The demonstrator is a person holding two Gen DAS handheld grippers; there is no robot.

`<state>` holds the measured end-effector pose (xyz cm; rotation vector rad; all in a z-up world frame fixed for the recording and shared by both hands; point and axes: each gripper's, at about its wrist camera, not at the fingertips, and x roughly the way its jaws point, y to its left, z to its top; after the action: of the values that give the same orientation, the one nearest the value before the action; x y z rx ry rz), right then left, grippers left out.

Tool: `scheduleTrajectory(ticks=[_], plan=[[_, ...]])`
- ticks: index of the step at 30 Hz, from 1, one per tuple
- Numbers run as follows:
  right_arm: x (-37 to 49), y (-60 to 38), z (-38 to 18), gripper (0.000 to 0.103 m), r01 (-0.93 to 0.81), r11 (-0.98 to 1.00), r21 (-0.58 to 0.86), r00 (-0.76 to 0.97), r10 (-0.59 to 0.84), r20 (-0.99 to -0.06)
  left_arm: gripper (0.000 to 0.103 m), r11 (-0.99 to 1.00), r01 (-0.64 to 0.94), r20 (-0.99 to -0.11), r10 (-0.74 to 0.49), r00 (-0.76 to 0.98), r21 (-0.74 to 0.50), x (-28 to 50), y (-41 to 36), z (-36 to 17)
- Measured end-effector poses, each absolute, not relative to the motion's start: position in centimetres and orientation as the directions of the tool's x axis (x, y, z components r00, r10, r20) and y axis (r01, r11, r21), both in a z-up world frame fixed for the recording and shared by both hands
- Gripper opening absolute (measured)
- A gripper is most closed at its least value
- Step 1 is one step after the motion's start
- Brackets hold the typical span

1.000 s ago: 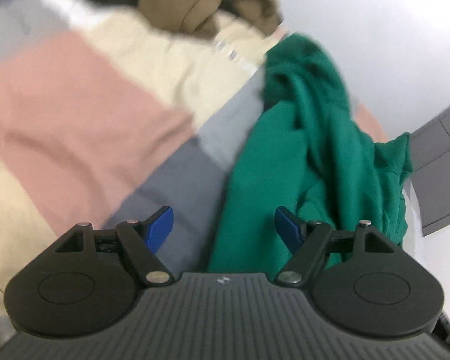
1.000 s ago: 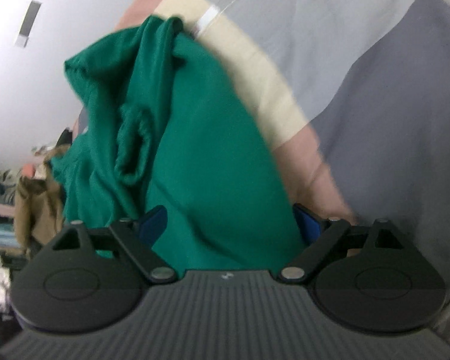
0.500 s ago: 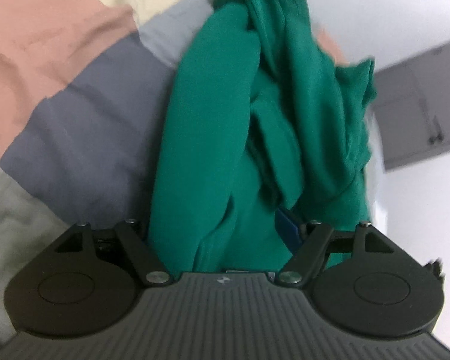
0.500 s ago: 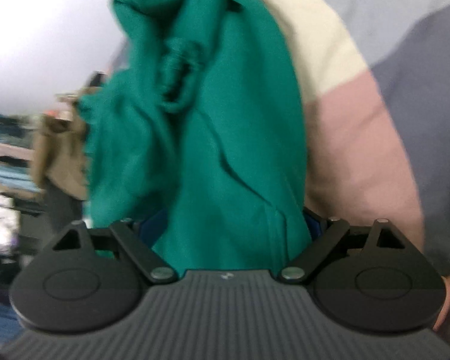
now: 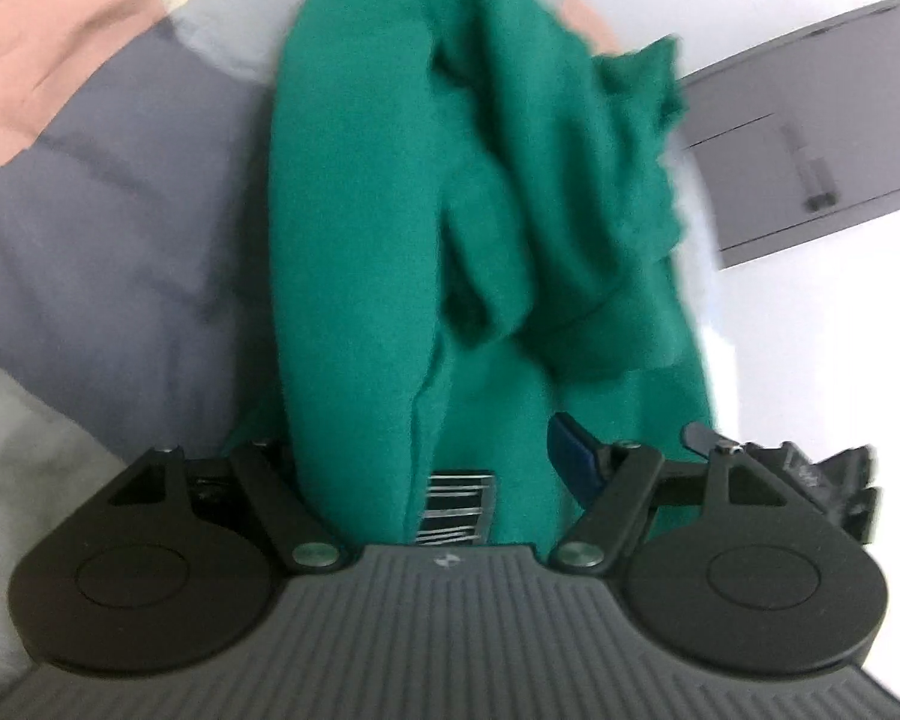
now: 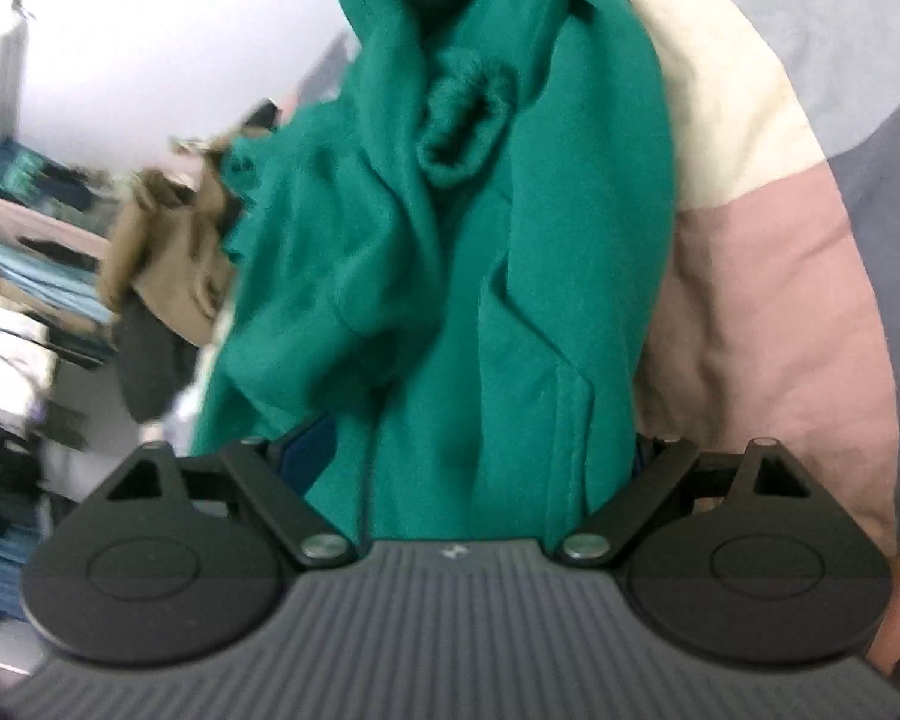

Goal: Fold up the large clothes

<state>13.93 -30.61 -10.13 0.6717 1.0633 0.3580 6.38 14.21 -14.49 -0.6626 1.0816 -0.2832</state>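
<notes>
Fold barely started, by my read. The green garment (image 5: 450, 192) is bunched in loose rolls and hanging folds, no flat panel, no clean crease anywhere. Left to do: spread it out on the patchwork bedcover (image 5: 108, 198), square it up, then make the folds.

Left gripper (image 5: 444, 468): jaws stand wide, thick roll of the garment sits between them and runs away ahead of the fingers. Right-side blue pad (image 5: 570, 456) shows with cloth against its inner face; the left-side pad is buried under fabric. Can't tell if the pads actually press or the cloth just lies in the gap.

Right gripper (image 6: 468, 456): also wide, garment fills the whole gap between the linkages and rises straight ahead. Both pads almost fully covered, only a dark blue sliver on the left side. Same problem: grip or just draped, can't tell.

Garment sits directly ahead of both grippers, over the bedcover, which lies to the left of the left gripper and to the right of the right one.

Hard to make out:
- Both views blurred.
- A rolled opening (image 6: 462, 120) shows ahead of the right gripper; sleeve cuff, I think, not sure.
- Can't find hem, collar or shoulders.
- Striped thing (image 5: 456, 504) between the left jaws near the body: unclear what it is.
- Brown cloth (image 6: 162, 252) and stacked clothes off to the left of the right gripper, smeared.
- Top of the garment cut off in both views.
</notes>
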Motion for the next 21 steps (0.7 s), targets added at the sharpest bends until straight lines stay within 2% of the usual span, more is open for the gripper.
scheduleTrajectory(ticks=[1,2,4,6,7,8,9,11,14,21], plan=[[14.2,-30.4,-10.5,0.086,0.072,0.774,0.629,0.442,0.54,-0.716,0.077,0.792,-0.117,-0.743,-0.495,0.45,-0.599,6.4,14.1,-14.7],[14.4,-30.3,-10.8,0.077,0.108,0.804,0.585,0.44,0.489,-0.753,0.077,0.809,-0.126,-0.761,-0.472,0.445,-0.575,6.4,13.8,-14.9],[14.6,-30.0,-11.5,0.072,0.163,0.852,0.497,0.427,0.394,-0.814,0.077,0.83,-0.125,-0.779,-0.442,0.445,-0.543,6.3,13.4,-14.9],[14.6,-29.7,-11.6,0.07,0.155,0.863,0.48,0.425,0.38,-0.822,0.074,0.857,-0.101,-0.794,-0.416,0.443,-0.505,6.1,12.6,-14.6],[14.5,-29.5,-11.5,0.062,0.143,0.867,0.478,0.428,0.381,-0.819,0.063,0.865,-0.091,-0.799,-0.409,0.441,-0.494,6.1,12.4,-14.5],[14.4,-29.5,-11.3,0.048,0.134,0.866,0.481,0.43,0.386,-0.816,0.048,0.869,-0.091,-0.8,-0.402,0.446,-0.487,5.8,12.3,-14.4],[14.2,-29.5,-11.1,0.042,0.125,0.863,0.49,0.436,0.396,-0.808,0.042,0.866,-0.095,-0.796,-0.402,0.452,-0.492,5.5,12.5,-14.2],[13.7,-30.1,-10.2,0.025,0.113,0.845,0.523,0.454,0.424,-0.784,0.019,0.844,-0.112,-0.774,-0.419,0.475,-0.525,4.8,13.2,-13.8],[13.0,-31.2,-8.2,0.018,0.081,0.805,0.587,0.51,0.472,-0.719,0.012,0.786,-0.115,-0.706,-0.468,0.531,-0.607,3.7,15.1,-12.2],[11.2,-34.0,-3.2,0.016,-0.001,0.72,0.694,0.61,0.55,-0.57,0.01,0.671,0.011,-0.533,-0.6,0.597,-0.742,1.2,16.4,-7.8]])
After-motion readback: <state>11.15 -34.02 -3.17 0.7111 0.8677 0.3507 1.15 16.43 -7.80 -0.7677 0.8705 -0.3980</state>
